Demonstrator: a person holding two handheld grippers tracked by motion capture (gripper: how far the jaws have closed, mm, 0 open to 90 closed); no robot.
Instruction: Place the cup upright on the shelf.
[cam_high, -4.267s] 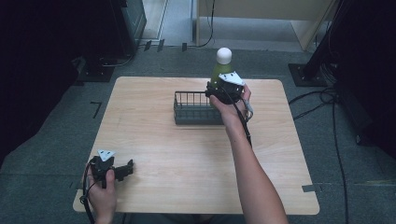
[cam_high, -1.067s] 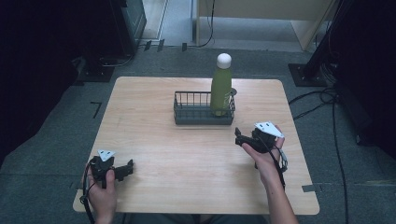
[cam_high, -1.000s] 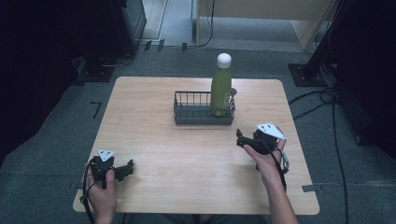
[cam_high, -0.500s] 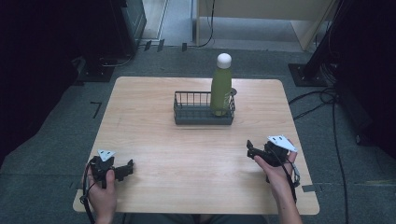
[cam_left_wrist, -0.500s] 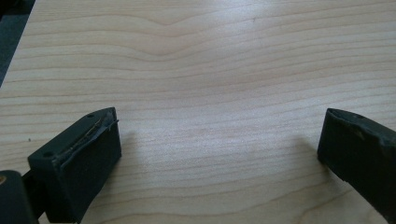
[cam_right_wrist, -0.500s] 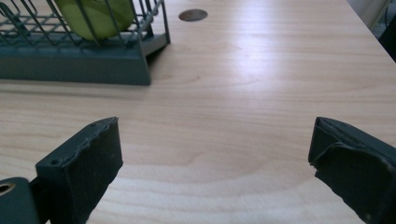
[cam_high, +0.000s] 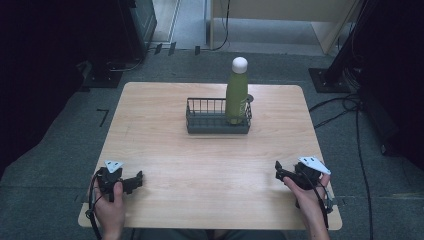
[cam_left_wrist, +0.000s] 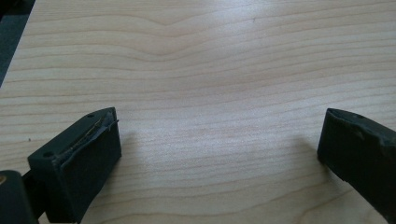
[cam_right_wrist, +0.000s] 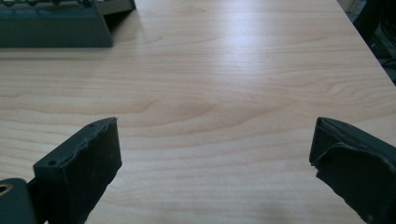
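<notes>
Resting at the near left corner of the pale wooden table, my left gripper sits with its jaws spread wide over bare wood, holding nothing; the left gripper view confirms only grain between them. Moving rightward, the dark wire rectangular basket stands at the middle of the far half of the table, and the tall green bottle with a round white cap stands upright inside its right end, long axis vertical. At the near right corner, my right gripper also has its jaws released and empty. In the right gripper view the basket's corner lies ahead and to the left of the jaws. Judgement: the bottle is well apart from both grippers, the right one being nearer; any further handling would fall to it, reaching forward and left.
</notes>
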